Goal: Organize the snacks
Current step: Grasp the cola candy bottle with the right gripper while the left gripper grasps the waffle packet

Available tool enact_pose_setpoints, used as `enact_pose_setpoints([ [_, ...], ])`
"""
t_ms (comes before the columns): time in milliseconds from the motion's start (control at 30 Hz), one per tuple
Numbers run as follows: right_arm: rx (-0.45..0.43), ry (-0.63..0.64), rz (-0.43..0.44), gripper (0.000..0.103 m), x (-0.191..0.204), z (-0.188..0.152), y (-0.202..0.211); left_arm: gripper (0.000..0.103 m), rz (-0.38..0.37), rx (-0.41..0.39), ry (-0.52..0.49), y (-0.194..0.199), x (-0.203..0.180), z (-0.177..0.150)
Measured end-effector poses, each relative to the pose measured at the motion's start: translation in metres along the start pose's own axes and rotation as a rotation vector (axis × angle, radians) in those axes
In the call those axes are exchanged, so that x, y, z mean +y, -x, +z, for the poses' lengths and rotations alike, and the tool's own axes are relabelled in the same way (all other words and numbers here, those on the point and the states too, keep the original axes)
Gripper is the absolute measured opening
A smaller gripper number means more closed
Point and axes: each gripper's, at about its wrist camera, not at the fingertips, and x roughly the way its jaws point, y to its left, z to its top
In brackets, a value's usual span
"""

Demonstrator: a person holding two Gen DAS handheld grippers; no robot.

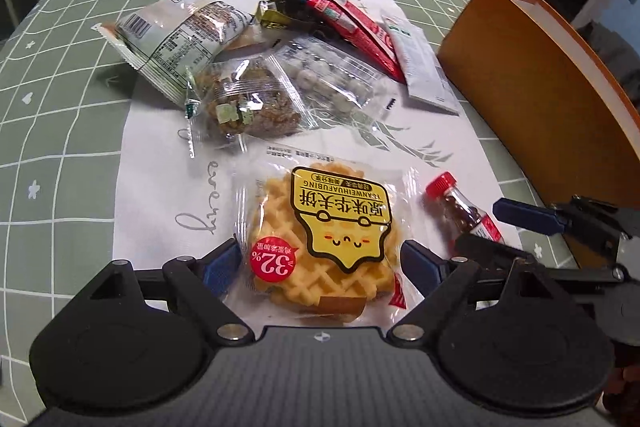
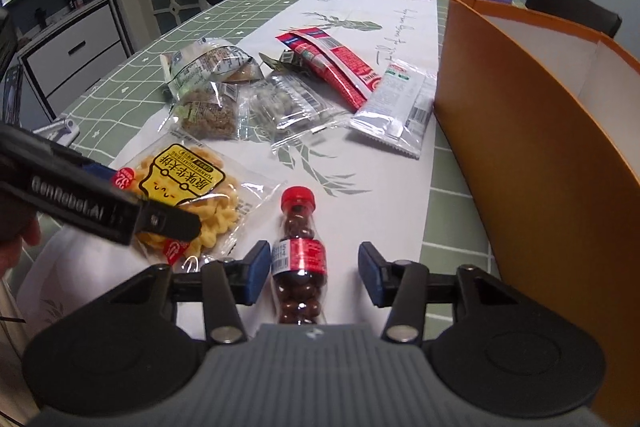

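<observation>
The left tool [image 1: 320, 263] straddles the waffle packet [image 1: 320, 231] on the white runner of the table [image 1: 60, 147]. Its blue pads sit at the wrapper's edges, but I cannot tell whether they press on it, since the packet's near end is hidden behind the tool body.

The right tool [image 2: 314, 273] stands open around the small red-capped bottle [image 2: 298, 251] of brown candies. The left pad is just beside the label, and a clear gap separates the bottle from the right pad. The bottle's base is cut off by the tool.

Beyond lies a pile of snack packets [image 1: 256, 67], overlapping so that the lower ones are partly covered. The orange box [image 2: 532, 131] stands at the right, with its inside mostly out of view.
</observation>
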Motion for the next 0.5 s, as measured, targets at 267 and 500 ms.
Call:
enact_pose_setpoints([
  [267,0.02,0.025,0.006,0.039,0.008,-0.005,-0.006,0.103,0.104,0.001,-0.104,-0.013,-0.026,-0.004],
  [500,0.011,0.082,-0.03,0.03,0.014,-0.012,-0.004,0.103,0.131,-0.033,-0.151,-0.017,-0.032,-0.009],
])
